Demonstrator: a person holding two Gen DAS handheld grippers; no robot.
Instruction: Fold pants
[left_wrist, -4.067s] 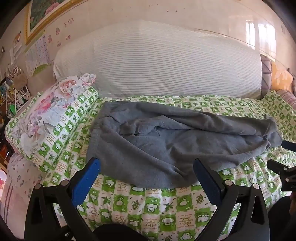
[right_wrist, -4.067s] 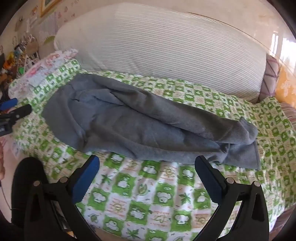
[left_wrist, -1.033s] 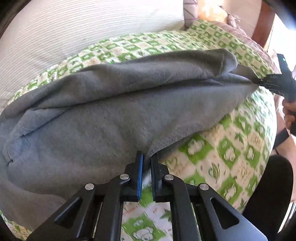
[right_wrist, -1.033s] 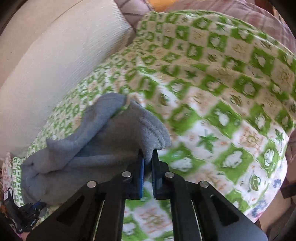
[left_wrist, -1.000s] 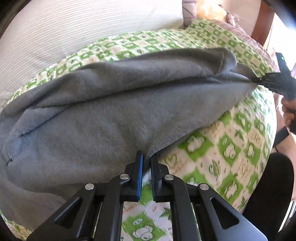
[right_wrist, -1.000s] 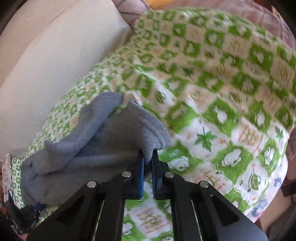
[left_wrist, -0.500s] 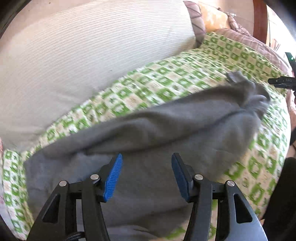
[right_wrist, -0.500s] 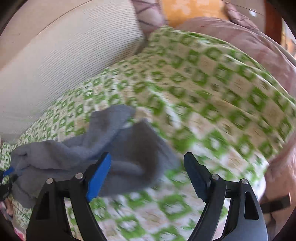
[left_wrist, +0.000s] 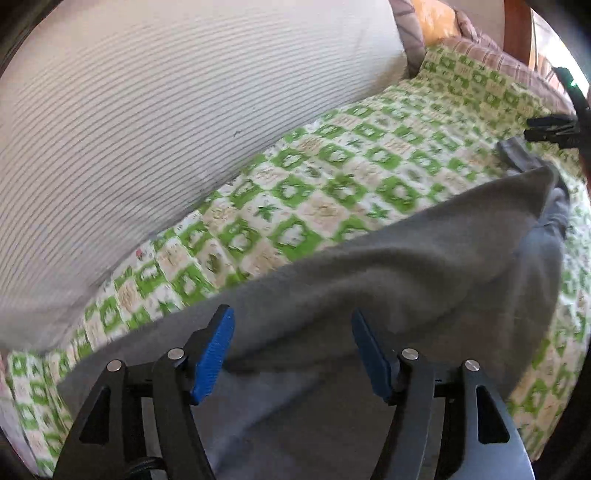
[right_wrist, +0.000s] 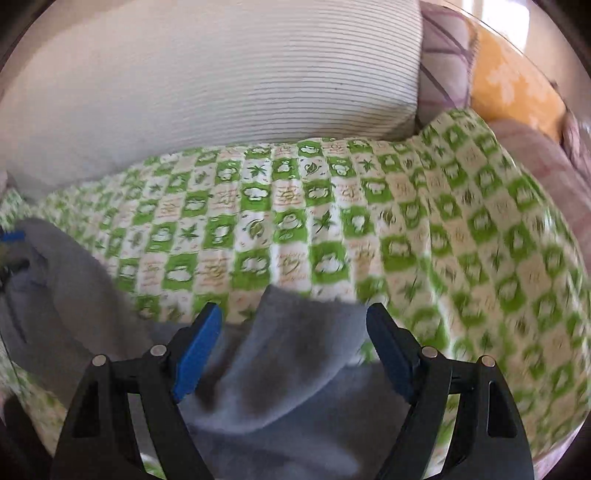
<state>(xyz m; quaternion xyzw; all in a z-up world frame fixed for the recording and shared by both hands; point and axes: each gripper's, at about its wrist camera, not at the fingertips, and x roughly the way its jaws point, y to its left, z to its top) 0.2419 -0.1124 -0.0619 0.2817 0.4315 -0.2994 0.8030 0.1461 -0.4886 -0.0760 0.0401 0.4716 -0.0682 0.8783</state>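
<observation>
Lying loose along the near edge of the bed (left_wrist: 332, 177), the pants (left_wrist: 388, 295) were held by neither tool. The left gripper (left_wrist: 291, 350) hung over their wider end with jaws spread and nothing between them; the right gripper (right_wrist: 291, 350) stood likewise released above the bunched leg ends (right_wrist: 303, 325). The main risk, as I judged it, was the cloth slumping toward the edge, since the legs lay rumpled rather than flat. Any fold begun on such ridges would likely trap creases, and a pinch taken at the heaped cuffs might catch only one layer.
</observation>
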